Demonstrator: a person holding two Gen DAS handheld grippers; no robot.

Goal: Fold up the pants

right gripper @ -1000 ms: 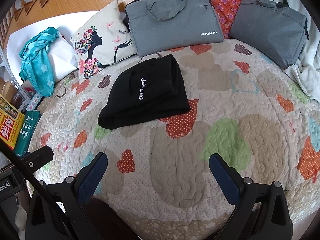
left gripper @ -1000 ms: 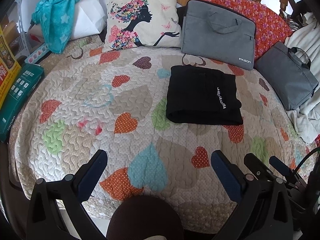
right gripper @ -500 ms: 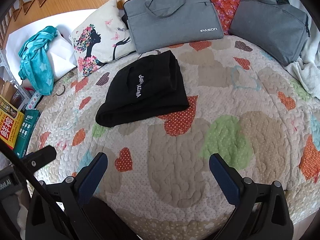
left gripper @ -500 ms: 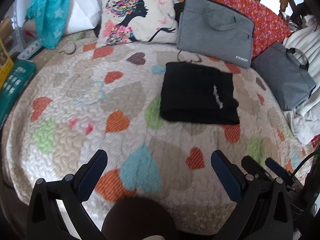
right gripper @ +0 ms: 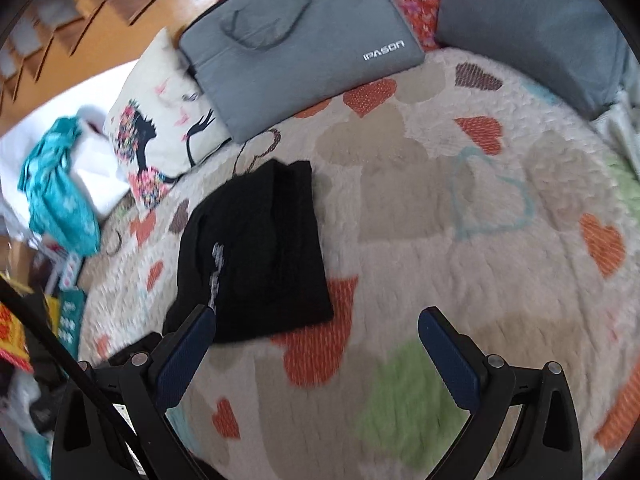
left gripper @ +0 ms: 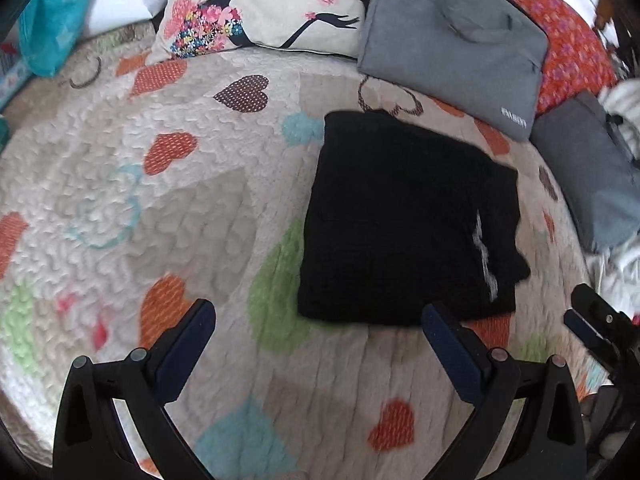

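Black pants [left gripper: 404, 220]: folded square on quilt [left gripper: 160, 184], now nearer, twelve o'clock. Left gripper [left gripper: 318, 354], right gripper [right gripper: 316, 354]: fingers apart, empty, advancing; likely another fold.

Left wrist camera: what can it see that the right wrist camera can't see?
Only the left view shows the right gripper poking in at its edge. Only the right view shows the wooden stairs and the yellow box. Both show the folded black pants on the heart quilt, the girl pillow, the IPASON bag, and open jaws gripping nothing.
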